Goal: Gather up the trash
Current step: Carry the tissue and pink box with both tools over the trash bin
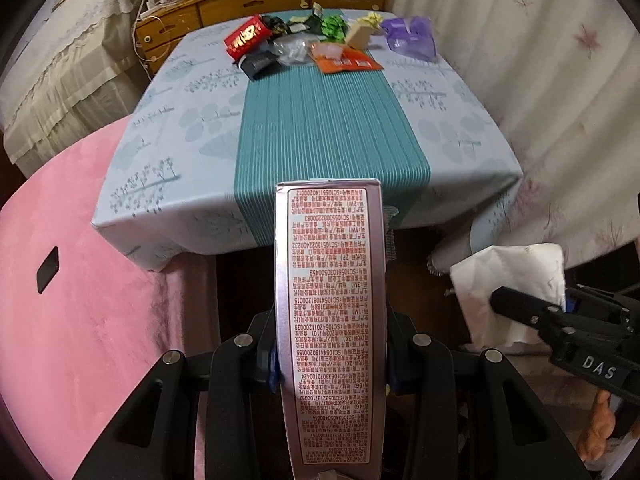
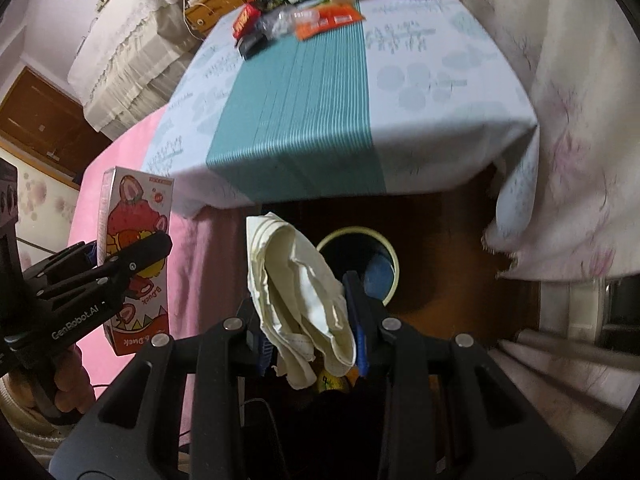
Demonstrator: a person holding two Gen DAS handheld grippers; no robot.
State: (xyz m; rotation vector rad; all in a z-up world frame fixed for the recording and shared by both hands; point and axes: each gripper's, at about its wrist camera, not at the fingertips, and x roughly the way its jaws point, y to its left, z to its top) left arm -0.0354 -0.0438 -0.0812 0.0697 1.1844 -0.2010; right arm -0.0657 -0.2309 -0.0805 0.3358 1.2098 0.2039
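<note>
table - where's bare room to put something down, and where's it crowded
The table is bare across its near end, from the front edge along the teal runner and both pale sides. The far end is crowded: red packet, orange wrapper, purple bag.

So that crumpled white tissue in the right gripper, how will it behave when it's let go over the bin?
The tissue looks floppy: it droops in folds over the right gripper. Probably very light, so it may drift rather than drop straight into the bin below. It might also cling briefly to the fingers.
</note>
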